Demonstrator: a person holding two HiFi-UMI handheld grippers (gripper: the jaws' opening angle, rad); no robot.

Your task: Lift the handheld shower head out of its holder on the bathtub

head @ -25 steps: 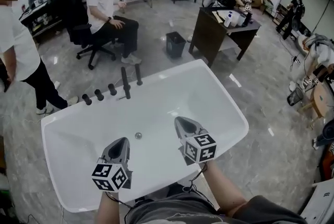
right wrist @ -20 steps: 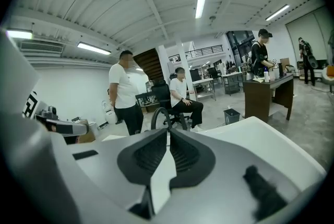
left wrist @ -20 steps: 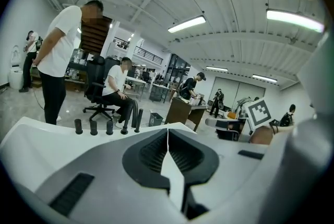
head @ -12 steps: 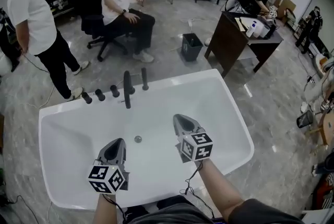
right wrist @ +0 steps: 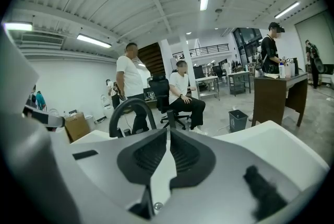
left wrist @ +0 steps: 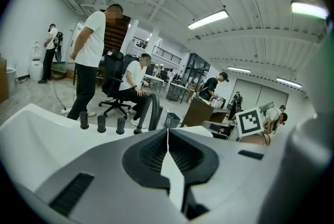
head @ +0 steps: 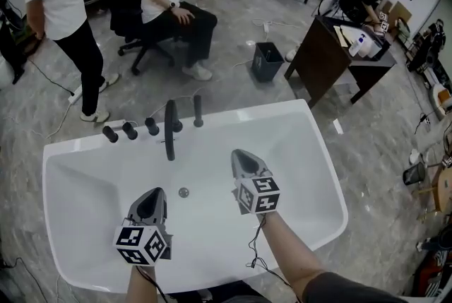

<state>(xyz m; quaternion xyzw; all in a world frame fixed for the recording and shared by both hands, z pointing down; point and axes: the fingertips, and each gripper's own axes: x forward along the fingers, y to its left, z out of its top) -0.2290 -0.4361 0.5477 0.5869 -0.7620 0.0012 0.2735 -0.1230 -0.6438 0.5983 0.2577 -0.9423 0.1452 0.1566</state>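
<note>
Over the white bathtub point(head: 282, 153), both of my hand-held grippers hover above the basin and the job is not yet begun. My left gripper point(head: 155, 193) hangs near the drain point(head: 183, 191), its jaws pressed together on nothing. My right gripper point(head: 241, 155) sits closer to the far rim, its jaws likewise closed and empty.

The handheld shower head point(head: 198, 111) stands upright in its holder on that far rim. It is just to the right of the black spout point(head: 169, 131), which reaches out over the basin, and three black knobs point(head: 129, 130) line up on the spout's other side. Neither gripper touches any of these fittings.

I judge this to be the reach, the first step, with the shower head untouched. The right gripper is the nearer one and points roughly toward it, so it looks the natural choice. The next move calls for opening its jaws and carrying them across the basin. One jaw then goes on either side of the slim black handle before I close firmly and pull straight up until it clears the holder.

With the spout just beside it, coming in from the right seems safer. I cannot see a hose, though one may trail behind. Beyond the tub a seated person point(head: 169, 5) and a standing person point(head: 60, 12) look on.
</note>
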